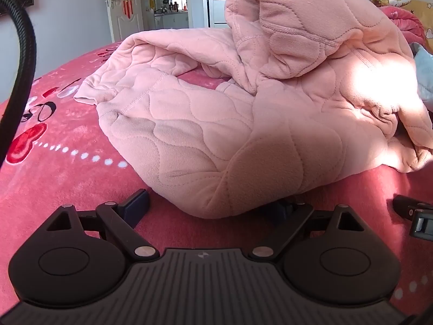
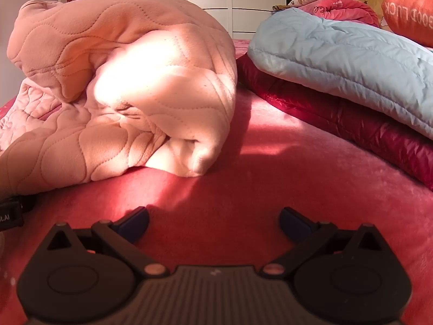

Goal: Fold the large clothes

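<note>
A pink quilted garment point(image 1: 243, 124) lies crumpled in a heap on the red bedspread point(image 1: 67, 184), one part rising up out of the frame's top. My left gripper point(image 1: 208, 205) is wide open just in front of it. The heap's near corner sits between the fingers and partly hides the right fingertip point(image 1: 280, 211); the pads do not press on it. In the right wrist view the same garment point(image 2: 121, 94) lies to the left, sunlit. My right gripper point(image 2: 213, 222) is open over bare bedspread point(image 2: 243, 168), a little short and to the right of the garment's edge.
A light blue padded jacket point(image 2: 351, 62) lies on a dark red puffy jacket point(image 2: 351, 127) at the right. An orange pillow point(image 2: 408, 13) and folded bedding sit behind them. A black cable point(image 1: 21, 67) hangs at the left. A white wardrobe point(image 2: 216, 2) stands at the back.
</note>
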`<state>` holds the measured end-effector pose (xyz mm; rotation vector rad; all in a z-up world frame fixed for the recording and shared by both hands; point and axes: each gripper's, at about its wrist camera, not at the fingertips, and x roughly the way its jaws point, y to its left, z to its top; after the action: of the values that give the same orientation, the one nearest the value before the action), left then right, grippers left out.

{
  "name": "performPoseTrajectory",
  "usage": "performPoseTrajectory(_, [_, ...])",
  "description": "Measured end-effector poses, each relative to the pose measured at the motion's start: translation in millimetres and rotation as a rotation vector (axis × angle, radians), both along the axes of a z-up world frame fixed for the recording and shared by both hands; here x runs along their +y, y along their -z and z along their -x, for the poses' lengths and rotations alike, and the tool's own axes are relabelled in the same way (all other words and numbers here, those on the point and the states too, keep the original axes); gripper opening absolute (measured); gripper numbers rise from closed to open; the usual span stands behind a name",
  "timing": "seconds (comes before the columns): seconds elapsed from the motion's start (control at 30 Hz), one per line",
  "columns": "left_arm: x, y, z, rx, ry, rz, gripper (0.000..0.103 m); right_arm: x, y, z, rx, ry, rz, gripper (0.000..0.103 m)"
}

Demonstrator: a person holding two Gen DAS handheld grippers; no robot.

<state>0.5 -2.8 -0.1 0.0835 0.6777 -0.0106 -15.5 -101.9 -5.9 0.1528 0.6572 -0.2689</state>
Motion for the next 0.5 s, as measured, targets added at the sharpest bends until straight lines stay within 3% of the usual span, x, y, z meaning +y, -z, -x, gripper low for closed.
performPoseTrajectory(0.17, [-6,-5,6,0.013,0.003,0.001,0.103,-1,-3,4,0.004,-0.015,-0.022,0.103])
performPoseTrajectory(0.37, [14,-16,35,0.047,-0.049,0.129,0.103,-1,-23,40,0.04,-0.012,-0.044,0.102])
performPoseTrajectory(0.5, [19,-47,69,-0.013,-0.04,0.157,0.103,-3,-52,58,-0.003,0.031,0.008,0.101])
